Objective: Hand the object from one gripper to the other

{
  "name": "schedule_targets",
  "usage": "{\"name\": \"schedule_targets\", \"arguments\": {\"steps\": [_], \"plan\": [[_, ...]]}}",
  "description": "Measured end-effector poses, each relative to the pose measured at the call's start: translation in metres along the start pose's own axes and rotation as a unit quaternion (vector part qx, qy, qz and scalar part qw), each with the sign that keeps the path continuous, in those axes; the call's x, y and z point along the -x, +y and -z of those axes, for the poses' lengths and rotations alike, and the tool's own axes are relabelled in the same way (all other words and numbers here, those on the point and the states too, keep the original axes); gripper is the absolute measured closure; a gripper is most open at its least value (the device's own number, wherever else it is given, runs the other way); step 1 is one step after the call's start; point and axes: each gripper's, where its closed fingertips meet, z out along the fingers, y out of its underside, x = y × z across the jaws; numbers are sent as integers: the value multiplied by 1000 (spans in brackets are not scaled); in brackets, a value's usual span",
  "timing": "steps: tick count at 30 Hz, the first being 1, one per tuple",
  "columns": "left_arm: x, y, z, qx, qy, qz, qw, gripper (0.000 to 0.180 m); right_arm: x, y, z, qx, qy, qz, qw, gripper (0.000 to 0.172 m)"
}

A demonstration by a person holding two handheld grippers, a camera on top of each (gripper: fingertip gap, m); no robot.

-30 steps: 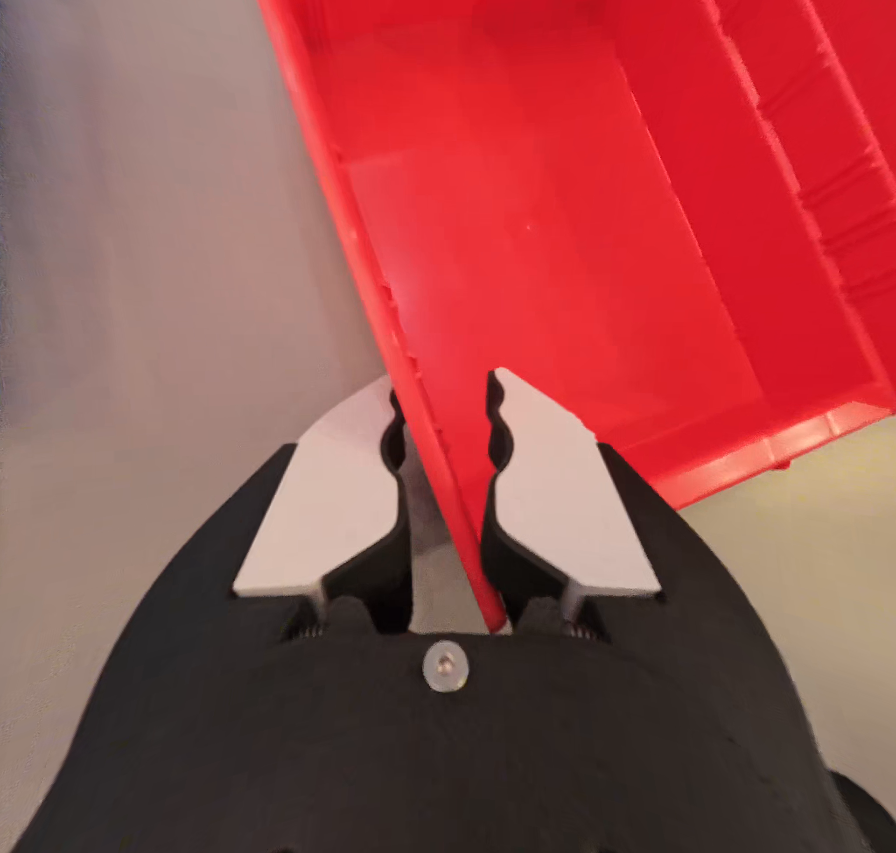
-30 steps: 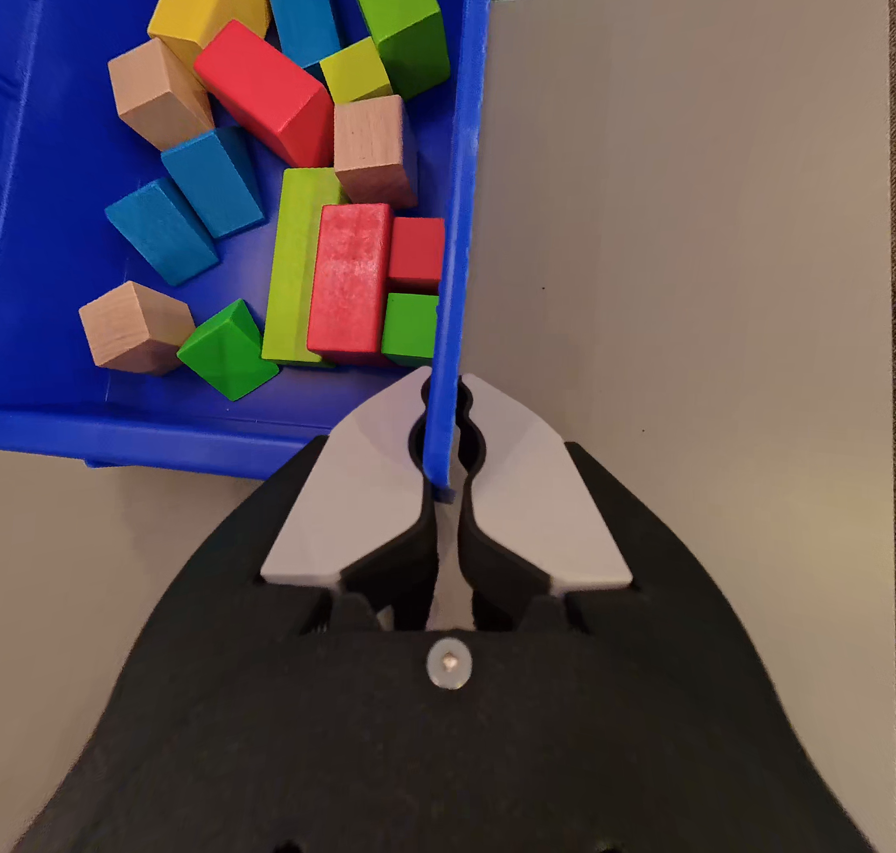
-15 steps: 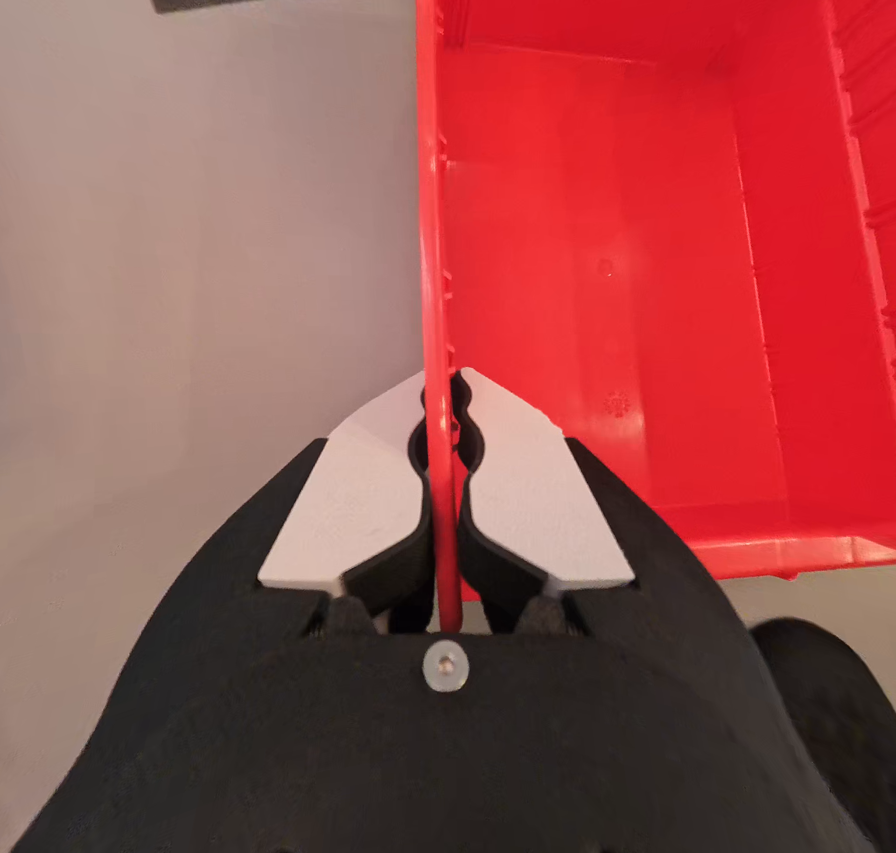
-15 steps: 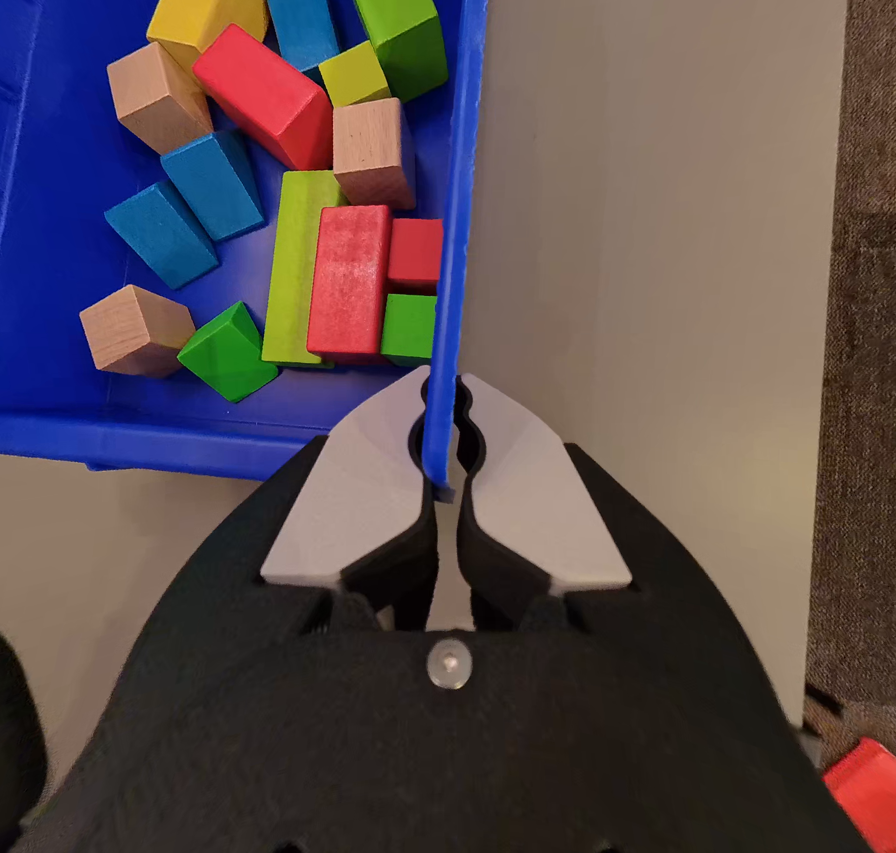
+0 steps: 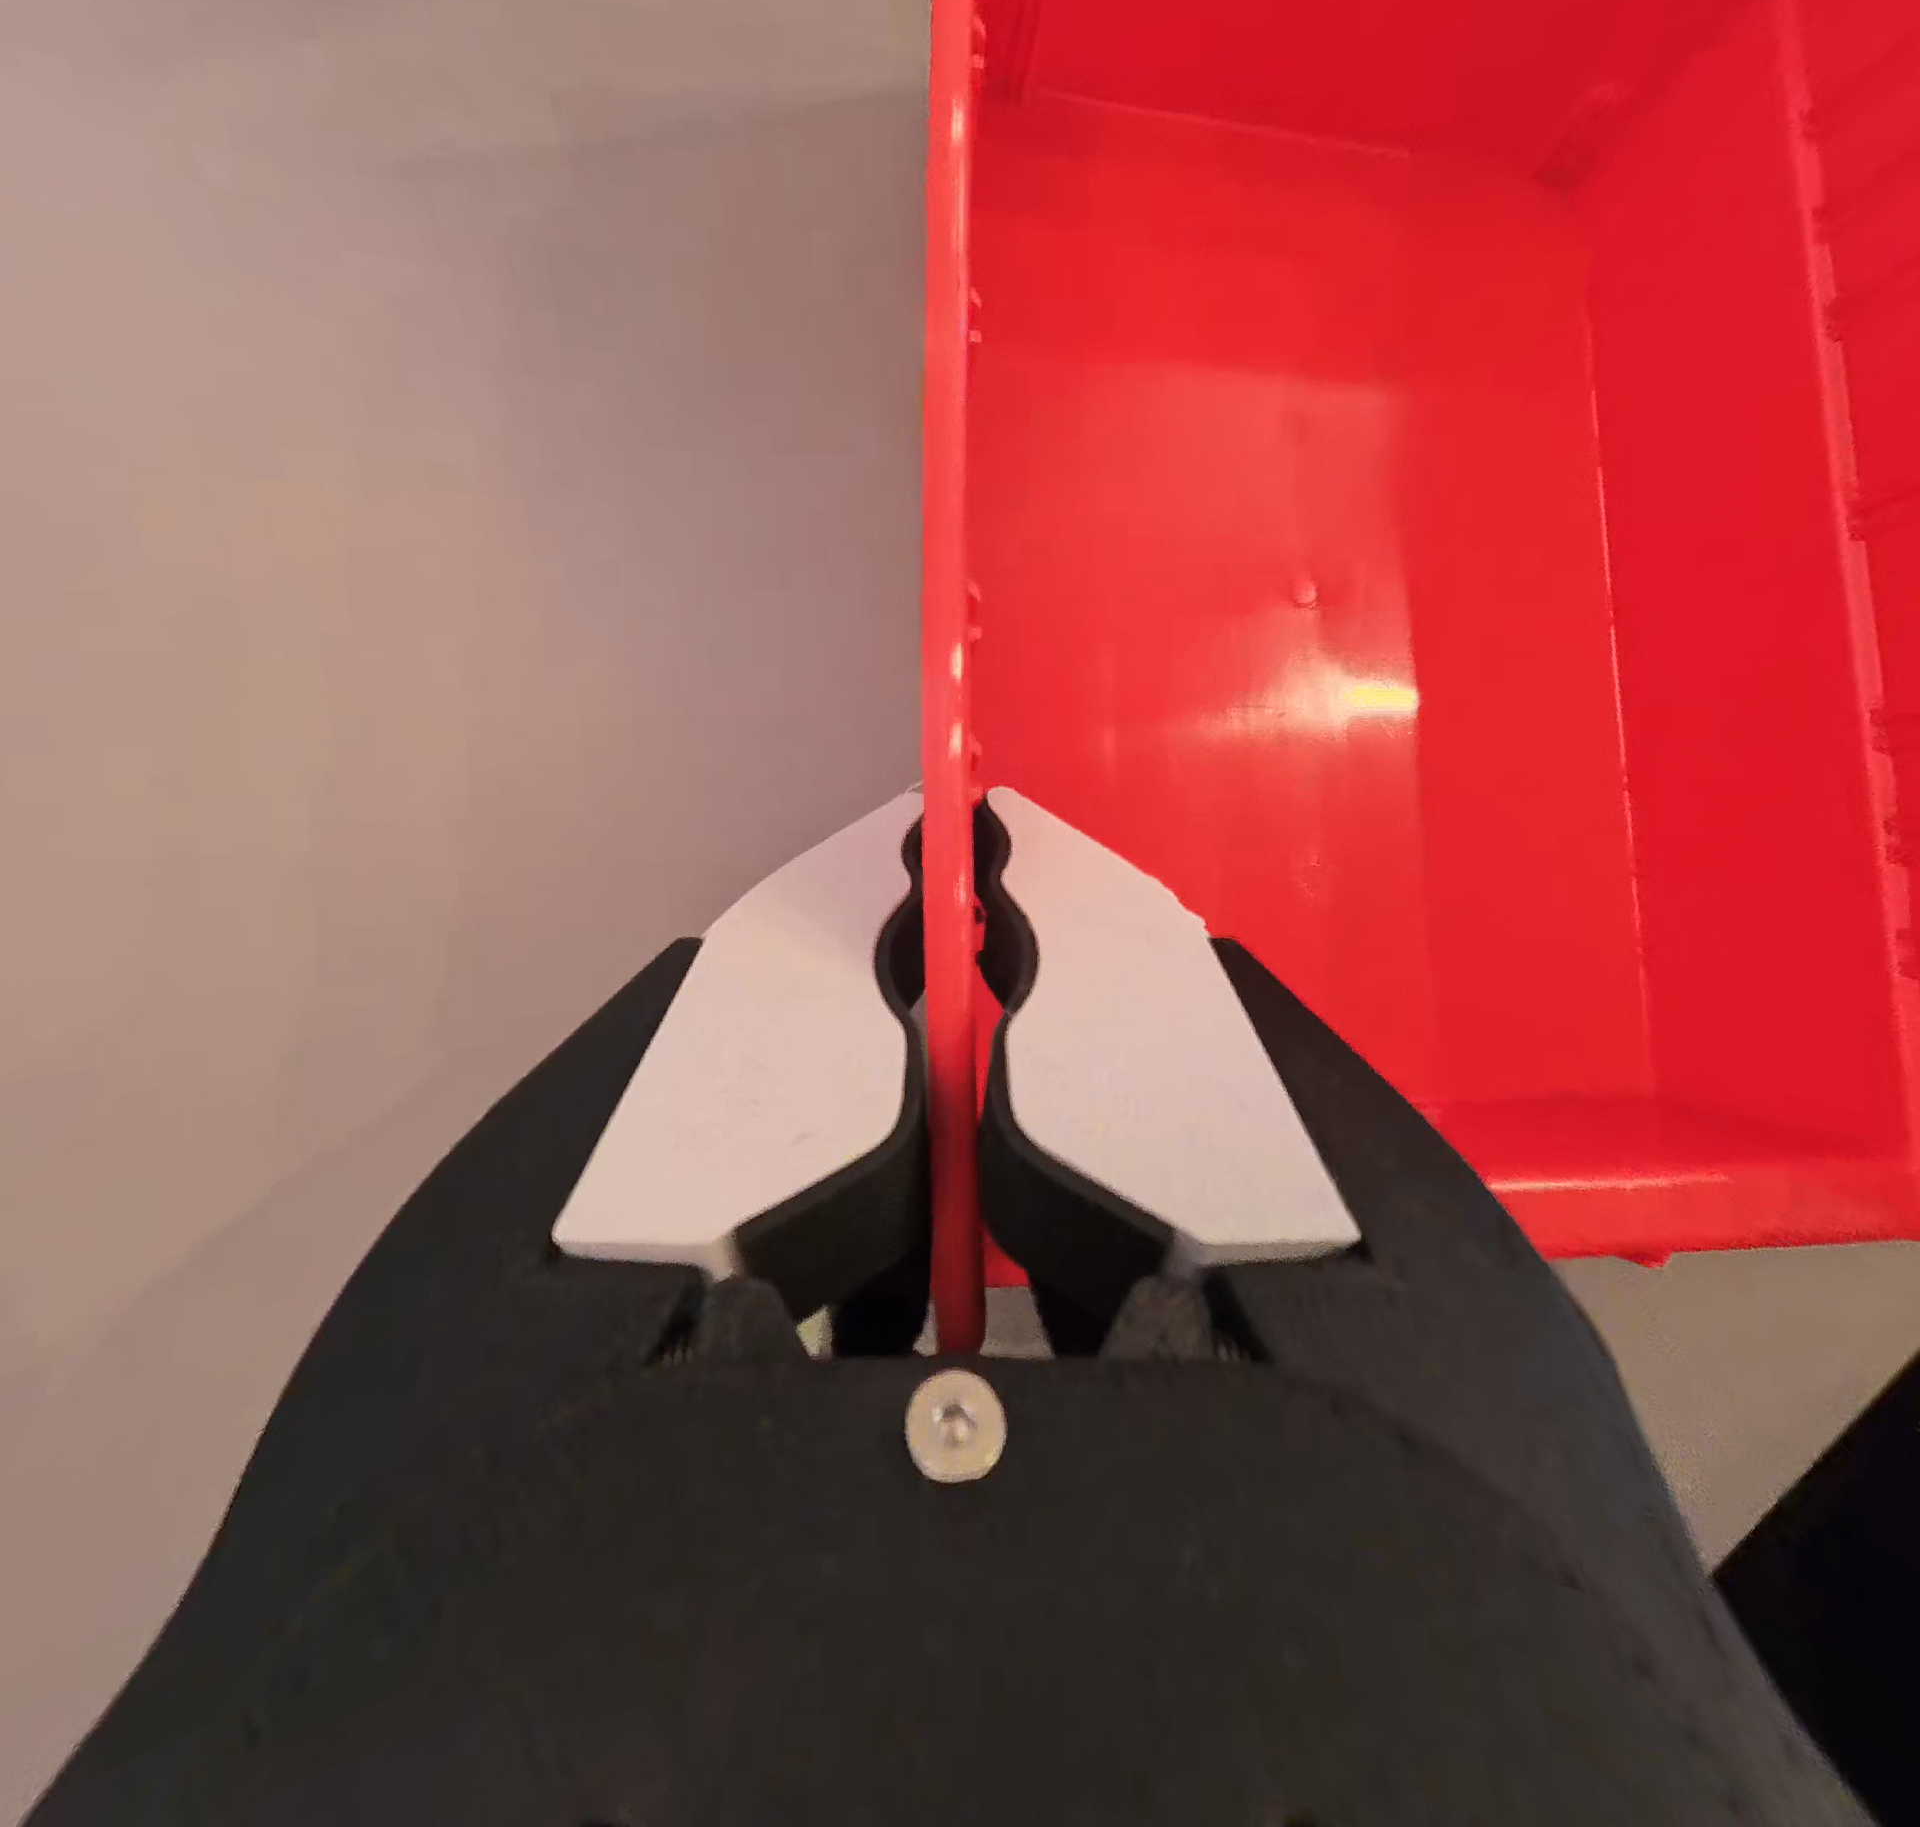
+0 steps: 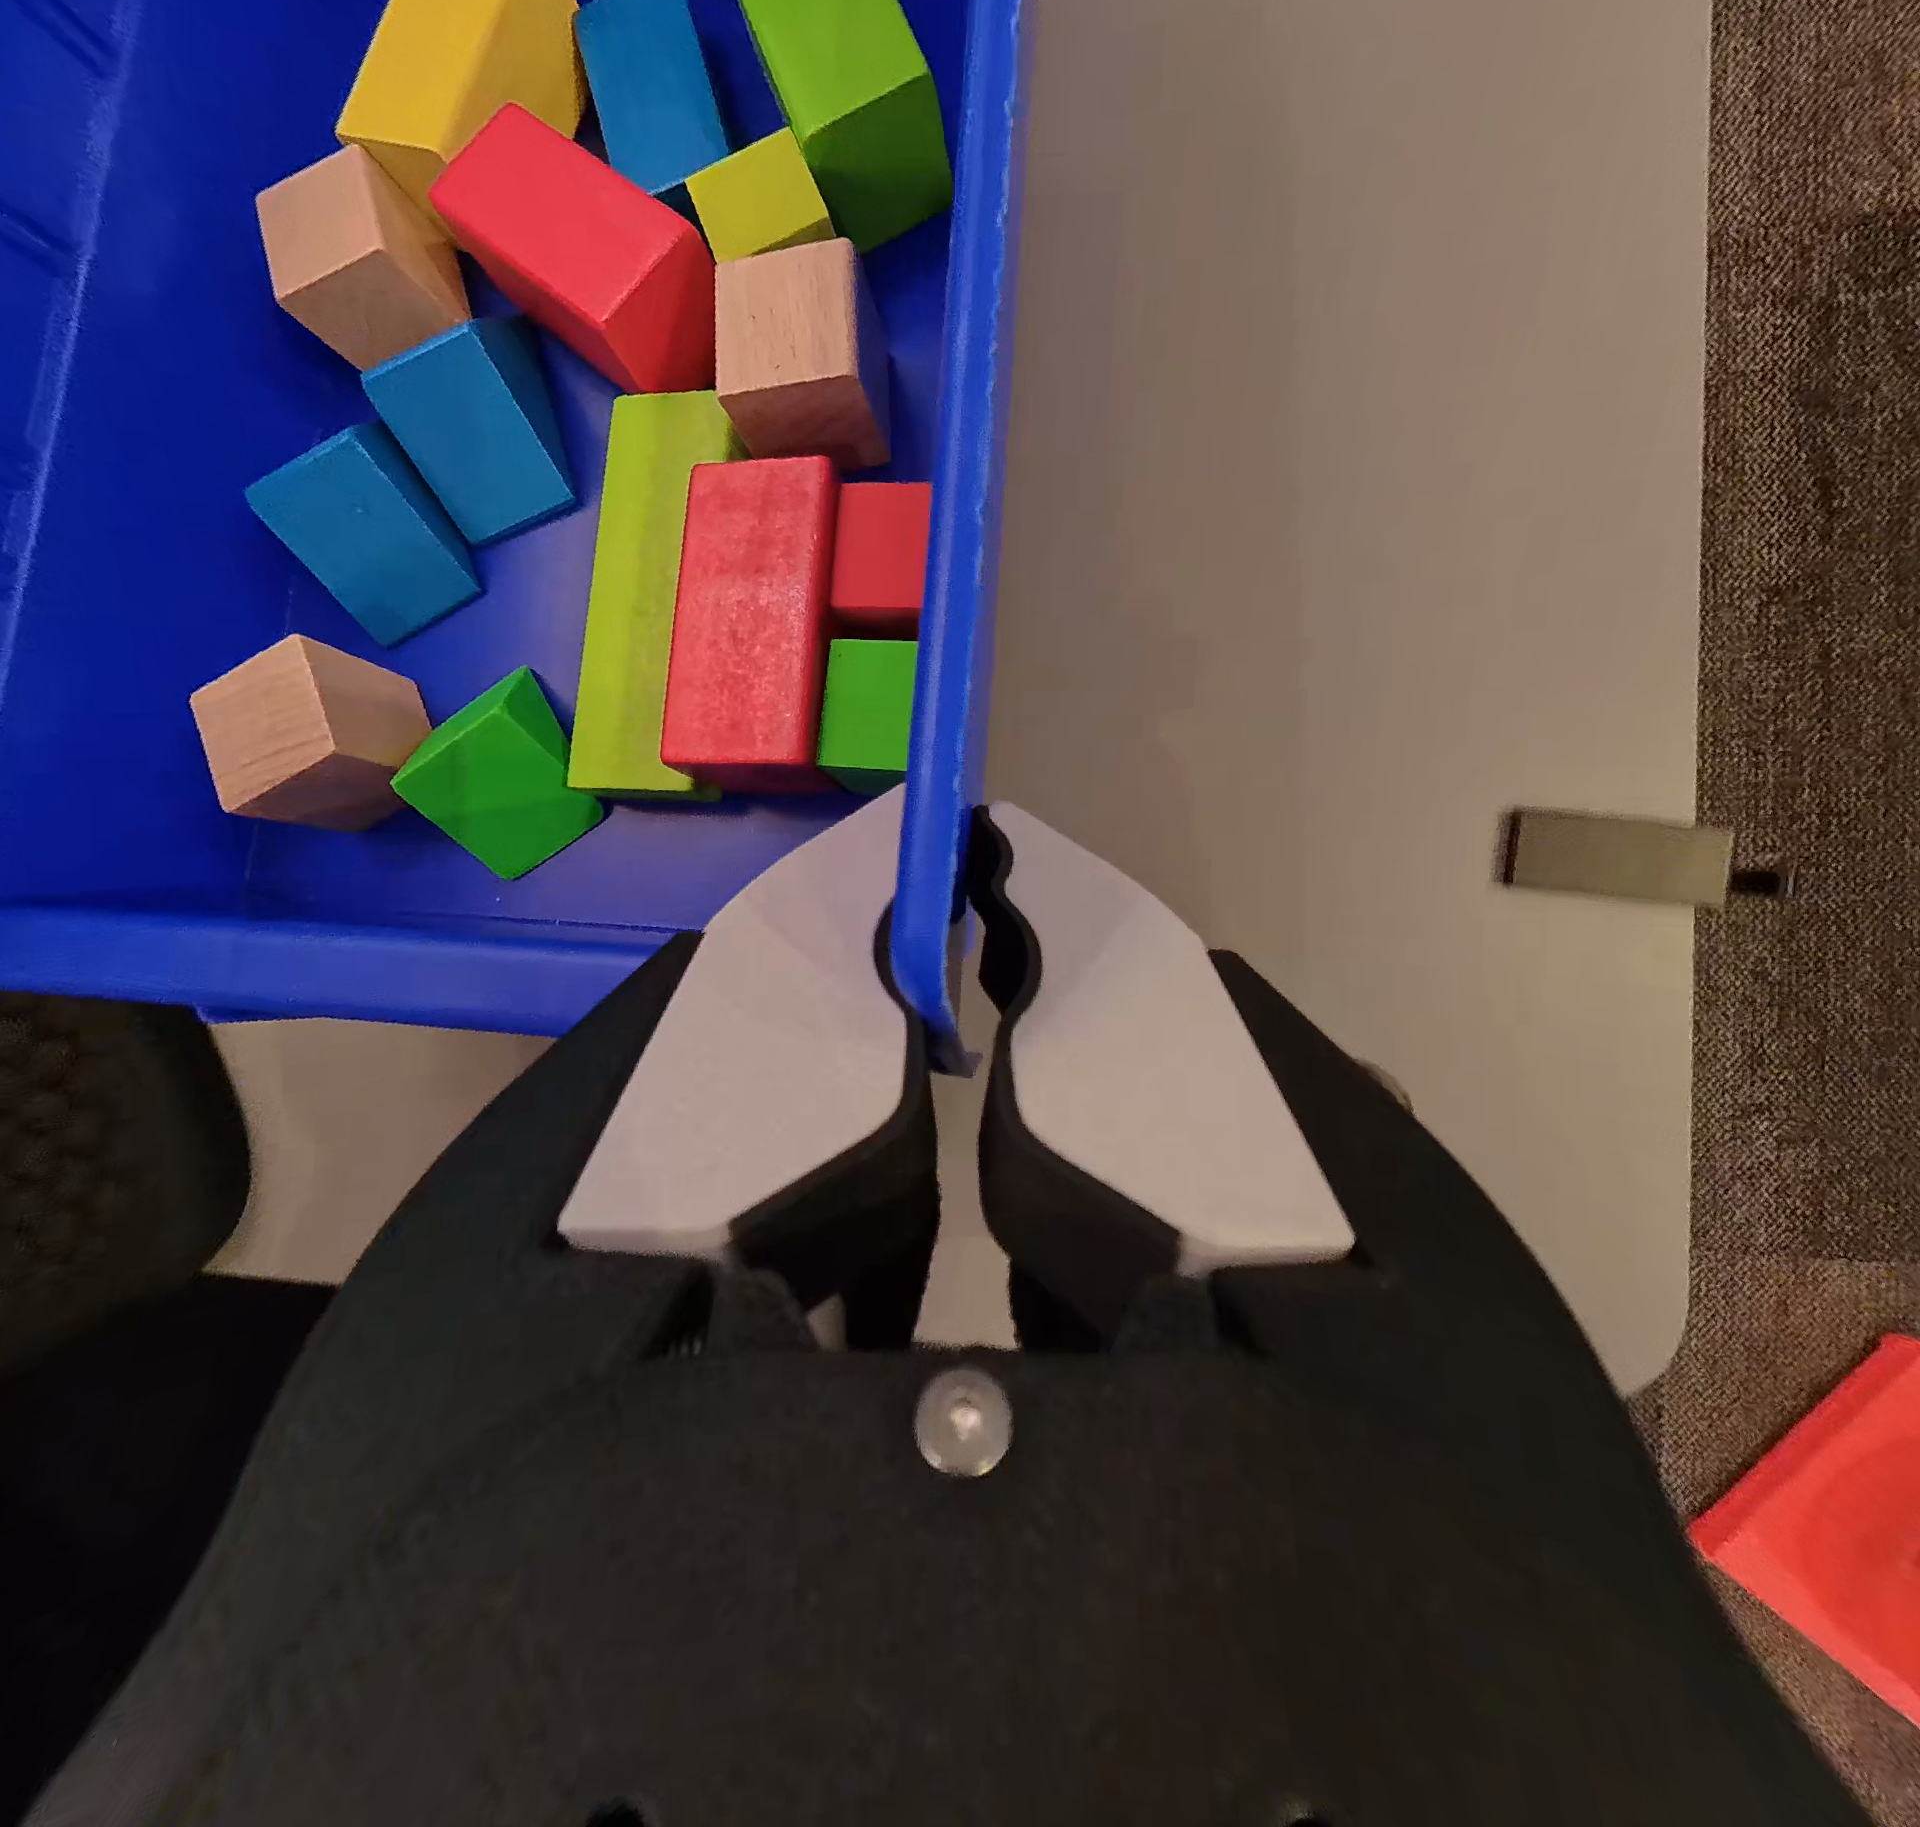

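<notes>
Gripper pair both clamped on bin walls, left (image 5: 948,821) on empty red bin (image 5: 1351,551), right (image 6: 940,821) on blue bin (image 6: 961,427) of wooden blocks (image 6: 748,614); no block grasped, handover seemingly not begun.

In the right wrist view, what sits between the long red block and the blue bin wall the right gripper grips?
Two small blocks: a red cube above a green cube, between the long red block and the blue bin wall in the right gripper.

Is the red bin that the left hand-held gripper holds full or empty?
Empty. The left wrist view shows the red bin's bare floor and inner walls, with nothing lying inside. The left hand-held gripper clamps its side wall.
</notes>
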Motion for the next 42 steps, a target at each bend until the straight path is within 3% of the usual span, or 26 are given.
{"name": "schedule_targets", "arguments": {"steps": [1,13,23,28,35,39,42], "plan": [[-11,-4,-5,1,7,-7,1000,175,1,7,4,1,-1,-1,1000,169],[-135,-84,-95,5,67,-71,995,174,7,82,49,-9,-4,-25,1000,169],[-205,-169,-176,-22,83,-38,996,174,15,120,72,-13,-2,-30,999,169],[-240,-213,-215,-46,86,26,995,173,15,128,75,-16,-3,-30,999,169],[-263,-272,-263,-83,36,111,990,170,12,132,76,-20,3,-31,999,169],[-280,-297,-281,-118,52,210,969,157,11,131,76,-19,9,-27,999,169],[-300,-311,-288,-150,96,295,939,137,11,132,75,-22,5,-28,999,169]]}}
